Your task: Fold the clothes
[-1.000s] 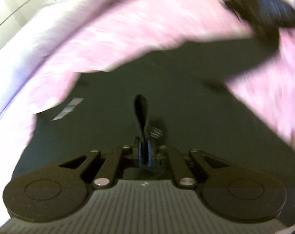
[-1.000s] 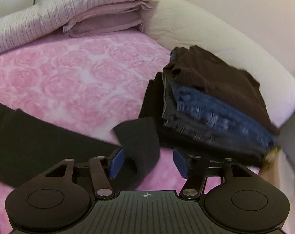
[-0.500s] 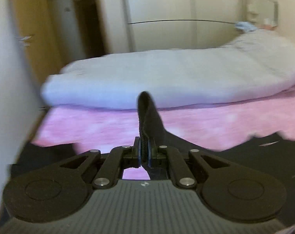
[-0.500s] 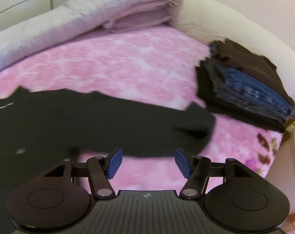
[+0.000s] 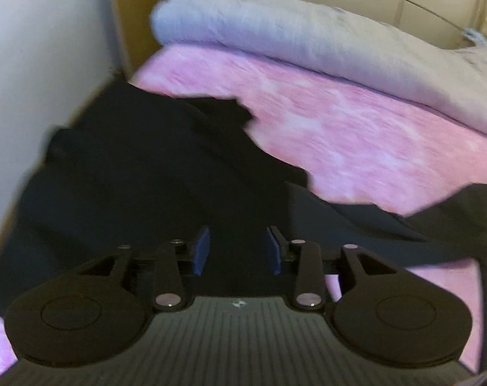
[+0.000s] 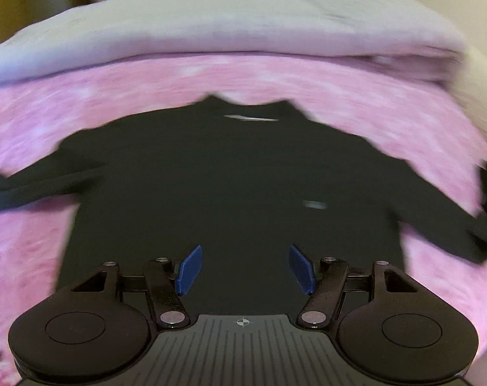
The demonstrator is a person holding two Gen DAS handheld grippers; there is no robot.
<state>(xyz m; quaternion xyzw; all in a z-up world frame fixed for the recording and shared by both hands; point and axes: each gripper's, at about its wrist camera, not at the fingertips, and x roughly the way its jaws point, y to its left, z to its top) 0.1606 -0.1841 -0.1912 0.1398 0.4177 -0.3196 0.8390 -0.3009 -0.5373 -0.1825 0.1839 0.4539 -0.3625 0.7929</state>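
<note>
Spreading black long-sleeve shirt (image 6: 230, 186) flat on pink bedsheet (image 6: 356, 106), collar toward grey duvet (image 6: 211, 25). Left gripper (image 5: 237, 251) jaws opening, nothing pinched; right gripper (image 6: 245, 268) released, empty. Next: pinch a sleeve cuff, fold inward, keep body smooth.

One black shirt (image 6: 230, 180), one pink bedspread (image 6: 356, 106), one folded grey blanket (image 6: 211, 22), two grippers.

You see a black shirt (image 6: 230, 173) at 6 o'clock on a mottled pink bedcover (image 6: 356, 109); a pale grey duvet (image 6: 211, 29) lies at 12 o'clock.
</note>
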